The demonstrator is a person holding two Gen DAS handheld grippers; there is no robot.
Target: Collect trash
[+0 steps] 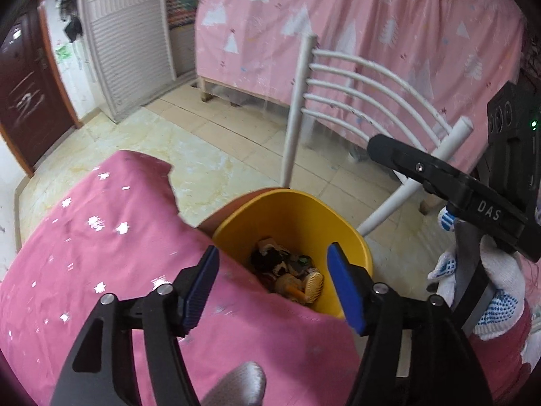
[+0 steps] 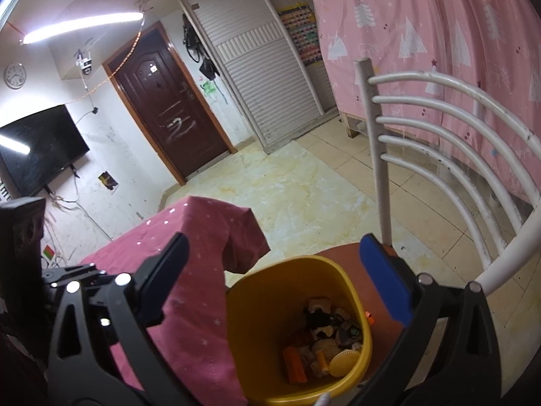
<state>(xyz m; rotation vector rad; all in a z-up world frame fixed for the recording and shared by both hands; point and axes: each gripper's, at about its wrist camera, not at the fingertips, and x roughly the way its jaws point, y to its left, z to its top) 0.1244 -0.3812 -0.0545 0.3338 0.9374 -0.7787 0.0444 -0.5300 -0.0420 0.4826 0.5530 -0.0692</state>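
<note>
Both tongs [image 1: 272, 284] [image 2: 270, 287] gape empty over the bin [image 1: 338, 209], tablecloth [image 1: 101, 253] hiding its near rim.

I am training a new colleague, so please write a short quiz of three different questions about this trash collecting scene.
1. True or false: the yellow bin already holds trash.
2. What does the left gripper hold? A) an orange piece B) nothing C) the cloth
3. Which furniture stands just behind the bin?

Key:
1. True; small scraps lie at its bottom.
2. B; its jaws are open above the bin, with nothing between them.
3. The white chair; the bin stands on its seat, beside the table under the pink cloth.
</note>
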